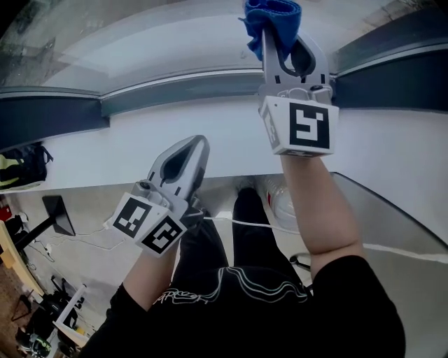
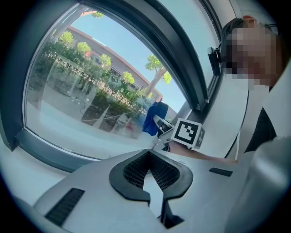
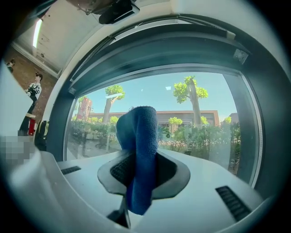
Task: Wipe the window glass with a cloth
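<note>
A blue cloth (image 3: 140, 154) is pinched upright between the jaws of my right gripper (image 3: 142, 170), which is raised toward the window glass (image 3: 182, 123). In the head view that right gripper (image 1: 280, 31) holds the blue cloth (image 1: 274, 15) at the top, close to the window glass (image 1: 161, 38); I cannot tell whether cloth and glass touch. My left gripper (image 1: 197, 143) hangs lower, over the white sill (image 1: 126, 150), shut and empty. From the left gripper view, the left gripper (image 2: 150, 166) faces the window glass (image 2: 86, 91), with the blue cloth (image 2: 153, 119) beyond it.
A dark window frame (image 1: 49, 115) runs along the base of the glass, and a frame post (image 2: 182, 59) stands to the right. A person's legs (image 1: 217, 245) are below the sill. A black bag (image 1: 21, 164) and a stand (image 1: 59, 213) are on the floor at left.
</note>
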The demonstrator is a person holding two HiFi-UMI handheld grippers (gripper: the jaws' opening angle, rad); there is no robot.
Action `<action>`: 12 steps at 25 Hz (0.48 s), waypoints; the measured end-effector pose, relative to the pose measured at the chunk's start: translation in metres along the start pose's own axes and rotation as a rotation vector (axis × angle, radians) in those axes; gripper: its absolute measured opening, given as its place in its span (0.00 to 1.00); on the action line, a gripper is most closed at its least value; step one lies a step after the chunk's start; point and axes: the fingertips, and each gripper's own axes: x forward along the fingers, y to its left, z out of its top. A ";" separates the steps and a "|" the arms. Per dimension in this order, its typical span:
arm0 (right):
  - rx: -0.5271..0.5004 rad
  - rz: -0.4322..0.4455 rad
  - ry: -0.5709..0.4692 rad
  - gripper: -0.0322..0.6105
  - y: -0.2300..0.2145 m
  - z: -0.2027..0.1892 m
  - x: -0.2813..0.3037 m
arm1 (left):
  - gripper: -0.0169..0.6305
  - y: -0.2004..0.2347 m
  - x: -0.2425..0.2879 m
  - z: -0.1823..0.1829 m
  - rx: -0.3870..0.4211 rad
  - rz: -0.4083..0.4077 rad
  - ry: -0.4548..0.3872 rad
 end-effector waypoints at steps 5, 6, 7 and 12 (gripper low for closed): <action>-0.017 -0.051 0.016 0.16 -0.043 -0.006 -0.015 | 0.04 -0.018 0.023 -0.004 0.002 -0.023 0.020; -0.020 -0.062 0.019 0.16 -0.052 -0.006 -0.018 | 0.04 -0.022 0.027 -0.005 0.001 -0.029 0.025; -0.022 -0.074 0.022 0.16 -0.062 -0.007 -0.021 | 0.04 -0.027 0.031 -0.006 0.000 -0.035 0.029; -0.019 -0.166 0.043 0.16 -0.119 -0.016 -0.042 | 0.04 -0.047 0.055 -0.015 0.003 -0.068 0.062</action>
